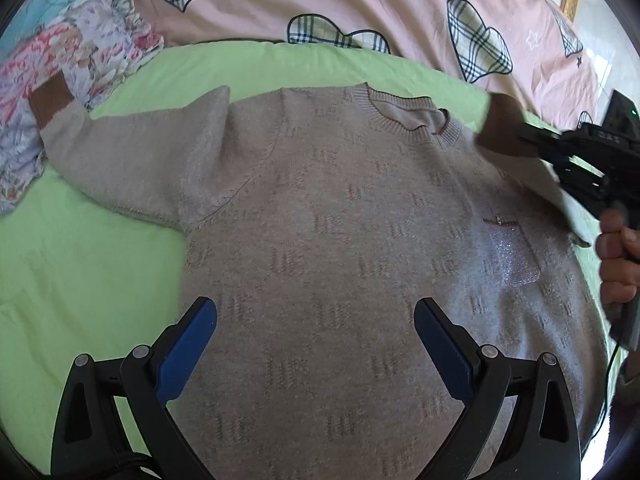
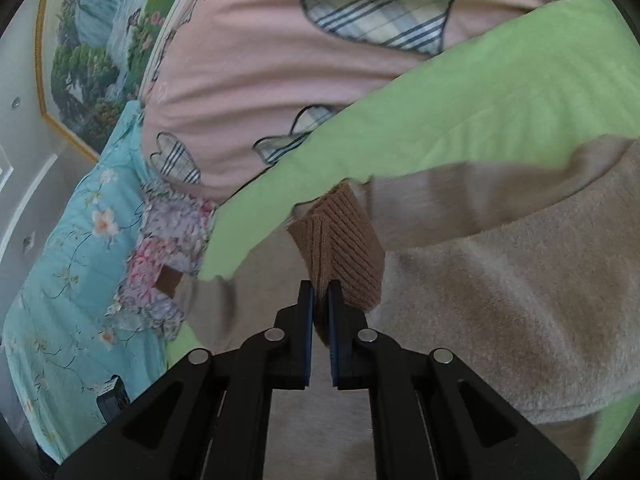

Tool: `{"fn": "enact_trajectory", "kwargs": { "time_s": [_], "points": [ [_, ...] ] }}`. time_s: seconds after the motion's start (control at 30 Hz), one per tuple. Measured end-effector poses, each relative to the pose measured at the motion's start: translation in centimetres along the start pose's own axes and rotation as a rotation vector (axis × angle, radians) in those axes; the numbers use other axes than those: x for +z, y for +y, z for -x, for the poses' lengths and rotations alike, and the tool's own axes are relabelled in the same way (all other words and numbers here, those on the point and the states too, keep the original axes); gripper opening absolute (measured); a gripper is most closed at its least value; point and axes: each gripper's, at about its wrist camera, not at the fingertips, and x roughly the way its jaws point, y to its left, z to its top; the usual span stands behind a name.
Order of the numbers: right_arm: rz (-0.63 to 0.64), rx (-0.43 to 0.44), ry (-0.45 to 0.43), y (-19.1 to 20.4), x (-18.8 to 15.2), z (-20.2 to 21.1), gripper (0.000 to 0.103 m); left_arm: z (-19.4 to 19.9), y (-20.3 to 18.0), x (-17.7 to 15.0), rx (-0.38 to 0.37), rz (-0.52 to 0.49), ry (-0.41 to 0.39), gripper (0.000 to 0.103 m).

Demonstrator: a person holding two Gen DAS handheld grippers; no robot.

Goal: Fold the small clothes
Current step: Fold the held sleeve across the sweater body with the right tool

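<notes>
A small beige knit sweater (image 1: 340,240) lies flat, front up, on a green sheet (image 1: 80,264). Its left sleeve stretches out to a brown cuff (image 1: 50,102) at the far left. My left gripper (image 1: 316,312) is open above the sweater's lower body, touching nothing. My right gripper (image 2: 321,292) is shut on the other sleeve's brown ribbed cuff (image 2: 344,240) and holds that sleeve lifted over the sweater's right shoulder. It also shows at the right edge of the left wrist view (image 1: 524,136), with the brown cuff (image 1: 502,128) in its jaws.
A pink quilt with plaid hearts (image 1: 360,4) lies beyond the green sheet. A floral cloth (image 1: 68,52) and a turquoise floral blanket (image 2: 72,240) lie to the left. A framed landscape picture (image 2: 92,60) hangs on the wall. A small black device (image 2: 114,400) lies on the blanket.
</notes>
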Motion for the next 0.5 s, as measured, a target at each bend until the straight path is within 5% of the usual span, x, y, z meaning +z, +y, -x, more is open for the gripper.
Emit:
{"fn": "enact_trajectory", "kwargs": {
  "time_s": [0.17,0.37,0.43,0.5],
  "points": [
    [0.043,0.093,0.133,4.9,-2.7,-6.8,0.008,-0.2,1.5,-0.1,-0.045,0.033,0.008,0.099],
    [0.055,0.109,0.268,6.0,-4.4,-11.9,0.013,-1.7,1.7,1.6,-0.154,0.065,0.020,0.099],
    [0.025,0.112,0.274,5.3,-4.6,-11.6,0.043,-3.0,1.3,2.5,-0.195,0.069,0.036,0.099],
    [0.003,0.129,0.221,4.9,-4.4,-10.0,0.047,-4.7,1.0,3.6,-0.241,0.085,0.065,0.099]
  ]
}}
